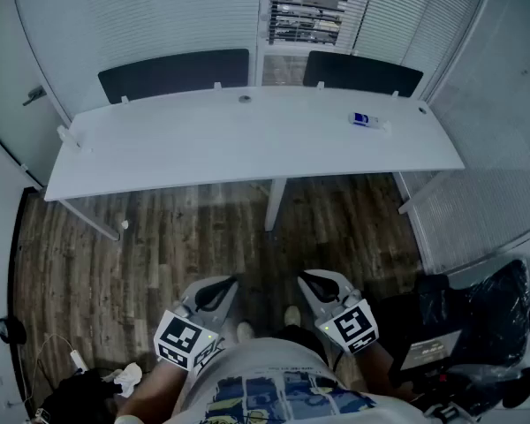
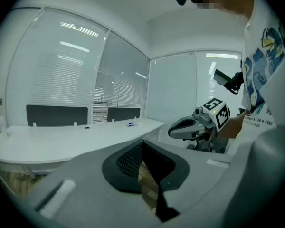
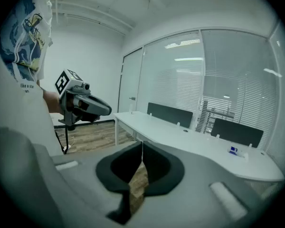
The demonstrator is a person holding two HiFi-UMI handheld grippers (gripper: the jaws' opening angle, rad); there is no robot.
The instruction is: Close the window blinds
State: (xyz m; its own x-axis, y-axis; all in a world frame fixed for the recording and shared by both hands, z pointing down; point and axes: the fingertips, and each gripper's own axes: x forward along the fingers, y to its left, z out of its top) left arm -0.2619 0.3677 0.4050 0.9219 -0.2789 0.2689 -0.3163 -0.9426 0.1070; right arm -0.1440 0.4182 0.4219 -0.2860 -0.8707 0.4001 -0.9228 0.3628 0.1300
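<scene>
Head view: the person stands back from a long white counter (image 1: pixel 247 148), on a wood-plank floor (image 1: pixel 159 237). Both grippers are held low, close to the body, and well apart from the counter.

Left gripper (image 1: pixel 225 283): the jaws point toward the counter. In the left gripper view the jaw tips meet. Only a wedge of floor shows behind them and nothing is between them, so this gripper is closed and empty.

Right gripper (image 1: pixel 311 278): it is beside the left one, apart from it, and points the same way. In the right gripper view its jaws are also together at the tips, with nothing gripped.

The marker cubes (image 1: pixel 184 336) and (image 1: pixel 353 325) sit at the rear of each gripper, near the person's shirt.

Blinds (image 1: pixel 141 11): they hang on the glass wall behind the counter, on the far side from the grippers. The wide left section reads as a flat pale sheet of slats. In the narrow middle section (image 1: pixel 305 7) a building shows through between the slats. Another pale section (image 1: pixel 406 11) lies to the right. Neither gripper is touching the blinds or is near them.

Two dark panels (image 1: pixel 172 73) and (image 1: pixel 362 73) stand upright along the back edge of the counter. A small blue-and-white item (image 1: pixel 364 120) lies on the right part of the counter; what it is cannot be made out.
</scene>
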